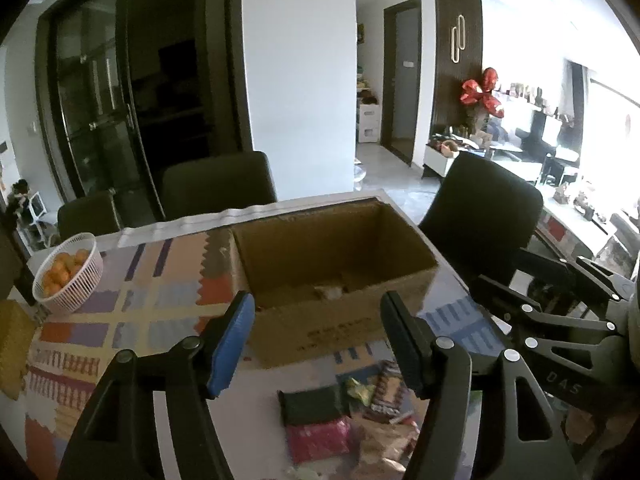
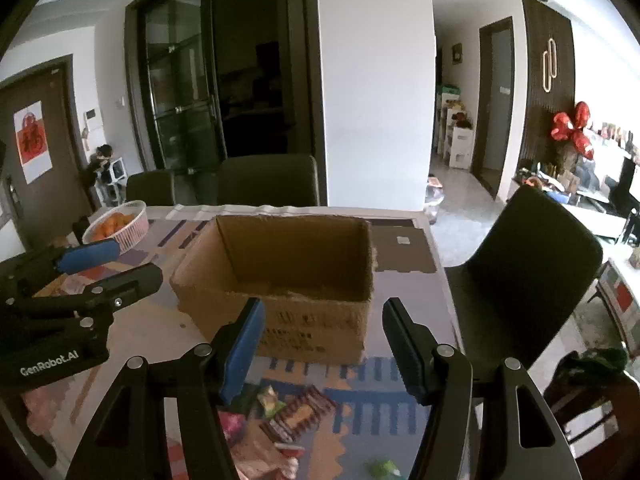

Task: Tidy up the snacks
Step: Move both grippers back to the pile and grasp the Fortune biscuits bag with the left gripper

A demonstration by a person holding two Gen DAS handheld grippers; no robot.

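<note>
An open cardboard box [image 1: 340,280] stands on the patterned table; it also shows in the right wrist view [image 2: 280,280], and something pale lies on its floor. Several snack packets lie in front of it: a dark green one [image 1: 310,402], a pink one [image 1: 318,438], a striped brown one [image 2: 304,410], a small green one [image 2: 270,398]. My left gripper [image 1: 318,340] is open and empty above the packets, just short of the box. My right gripper [image 2: 324,344] is open and empty, also before the box. Each gripper shows in the other's view, the right one [image 1: 560,292] and the left one [image 2: 104,264].
A white basket of oranges [image 1: 68,276] stands at the table's left, also in the right wrist view [image 2: 118,226]. Dark chairs stand behind the table [image 1: 220,184] and at its right side [image 2: 528,268]. A flat piece of cardboard [image 2: 404,250] lies right of the box.
</note>
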